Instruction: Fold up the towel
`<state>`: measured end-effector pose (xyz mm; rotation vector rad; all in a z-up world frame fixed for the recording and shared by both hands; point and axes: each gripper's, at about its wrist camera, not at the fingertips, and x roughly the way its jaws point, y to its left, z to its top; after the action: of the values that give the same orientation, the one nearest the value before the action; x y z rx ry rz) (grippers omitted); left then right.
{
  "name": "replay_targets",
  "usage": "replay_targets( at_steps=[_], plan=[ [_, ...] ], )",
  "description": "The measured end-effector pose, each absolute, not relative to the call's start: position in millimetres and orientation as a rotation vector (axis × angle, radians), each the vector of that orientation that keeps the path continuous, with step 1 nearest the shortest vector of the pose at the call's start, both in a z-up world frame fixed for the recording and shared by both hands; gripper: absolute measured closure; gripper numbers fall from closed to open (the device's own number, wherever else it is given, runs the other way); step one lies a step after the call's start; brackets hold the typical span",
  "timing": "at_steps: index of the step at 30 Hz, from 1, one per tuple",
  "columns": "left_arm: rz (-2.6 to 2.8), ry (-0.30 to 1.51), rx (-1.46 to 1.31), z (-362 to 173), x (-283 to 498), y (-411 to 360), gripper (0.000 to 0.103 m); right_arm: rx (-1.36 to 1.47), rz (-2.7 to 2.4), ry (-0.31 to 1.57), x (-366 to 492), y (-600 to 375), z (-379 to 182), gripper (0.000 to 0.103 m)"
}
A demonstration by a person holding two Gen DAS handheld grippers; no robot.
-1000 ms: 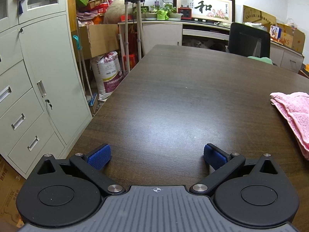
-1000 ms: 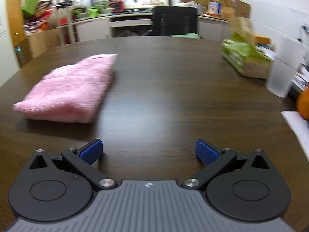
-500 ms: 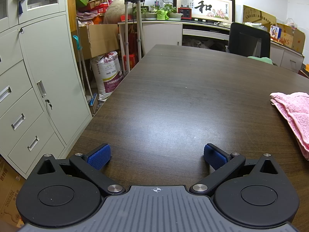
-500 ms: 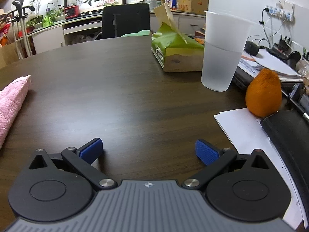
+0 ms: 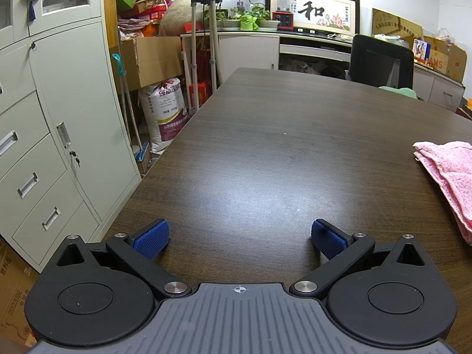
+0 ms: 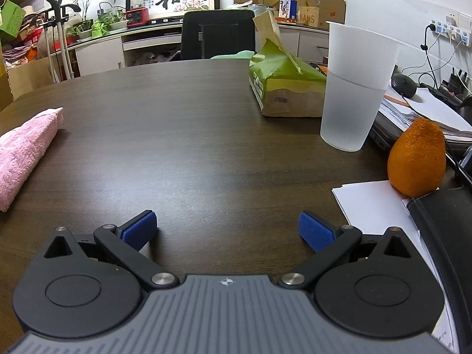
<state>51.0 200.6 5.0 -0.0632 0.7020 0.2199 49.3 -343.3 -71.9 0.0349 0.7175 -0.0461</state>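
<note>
A folded pink towel (image 5: 448, 174) lies on the dark wooden table (image 5: 280, 147) at the right edge of the left wrist view. It also shows at the left edge of the right wrist view (image 6: 23, 150). My left gripper (image 5: 239, 239) is open and empty, low over the table, well left of the towel. My right gripper (image 6: 225, 230) is open and empty, low over the table, to the right of the towel.
A frosted plastic cup (image 6: 354, 88), a green tissue pack (image 6: 283, 85), an orange fruit (image 6: 417, 159), white papers (image 6: 374, 206) and a black case (image 6: 445, 230) crowd the table's right side. Grey cabinets (image 5: 53, 135) stand left of the table. A black chair (image 5: 380, 62) stands at the far end.
My right gripper has swung right, away from the towel, which went from straight ahead to the left edge of its view. The left gripper has not moved.
</note>
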Motion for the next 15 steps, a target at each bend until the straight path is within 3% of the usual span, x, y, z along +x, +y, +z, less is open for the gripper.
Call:
replay_targets(
  at_steps=[15],
  plan=[
    [0.224, 0.702, -0.063, 4.9, 51.7, 199.1, 0.000, 0.036, -0.046, 0.717, 49.2, -343.3, -72.1, 0.000]
  ],
)
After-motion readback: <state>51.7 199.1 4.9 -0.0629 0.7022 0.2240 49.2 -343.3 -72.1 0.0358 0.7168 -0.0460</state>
